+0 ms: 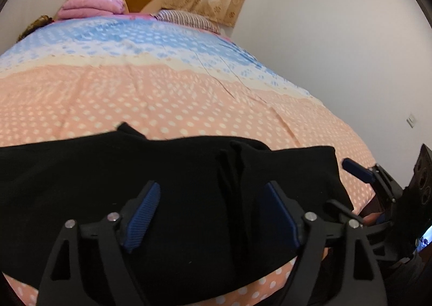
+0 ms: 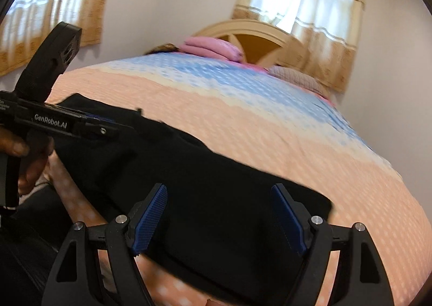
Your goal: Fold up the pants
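1. Nearest the lens in the left wrist view: left gripper [image 1: 212, 211], lower centre, jaws spread wide, blue pads [image 1: 141, 214] clear of each other, nothing clamped.
2. Right gripper [image 2: 218, 214], lower centre of its own view: also spread wide, released, empty.
3. Black pants [image 1: 167, 184] lie along the near edge of the bed sheet [image 1: 162, 95], filling the lower half of both frames. They look already doubled lengthwise, legs stacked; a crease runs down the centre of the left view.
4. Left jaws straddle the fabric mid-body; whether the pads touch the cloth I cannot tell. Right jaws frame the squared end of the pants at lower centre-right, corner just beyond the right pad.
5. Step, my read: between folds, lining up a fresh grasp.
6. Next move calls for closing on all stacked layers at the end edge, then carrying it across without dragging the lower layer.
7. Right view is motion-blurred; fine edges unclear.
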{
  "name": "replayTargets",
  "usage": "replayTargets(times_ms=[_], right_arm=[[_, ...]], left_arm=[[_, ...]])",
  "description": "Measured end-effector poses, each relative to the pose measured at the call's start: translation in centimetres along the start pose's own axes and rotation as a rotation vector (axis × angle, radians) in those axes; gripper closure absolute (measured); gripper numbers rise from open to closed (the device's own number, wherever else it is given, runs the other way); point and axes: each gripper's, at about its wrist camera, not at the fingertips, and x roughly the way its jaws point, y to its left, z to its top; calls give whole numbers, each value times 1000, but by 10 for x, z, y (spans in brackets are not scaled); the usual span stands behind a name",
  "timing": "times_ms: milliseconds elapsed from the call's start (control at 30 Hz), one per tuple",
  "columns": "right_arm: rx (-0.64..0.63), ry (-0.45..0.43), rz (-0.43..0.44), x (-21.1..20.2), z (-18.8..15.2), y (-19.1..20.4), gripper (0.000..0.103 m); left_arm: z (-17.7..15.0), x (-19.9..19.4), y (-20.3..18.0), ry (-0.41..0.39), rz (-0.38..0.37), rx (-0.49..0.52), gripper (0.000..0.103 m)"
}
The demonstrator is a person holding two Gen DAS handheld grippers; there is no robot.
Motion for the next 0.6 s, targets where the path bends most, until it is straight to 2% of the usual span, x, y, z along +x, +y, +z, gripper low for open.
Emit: replayTargets(times_ms=[100, 233, 400, 600], right_arm=[[25, -15, 68, 15, 6, 8, 23], [47, 14, 134, 34, 10, 14, 23], [22, 143, 117, 70, 4, 25, 22], [66, 141, 132, 69, 5, 19, 20]], left_arm=[[1, -8, 8, -26, 59, -4, 9], [5, -10, 23, -28, 141, -14, 8], [5, -4, 33, -9, 176, -10, 8], [3, -6, 46, 2, 201, -24, 8]])
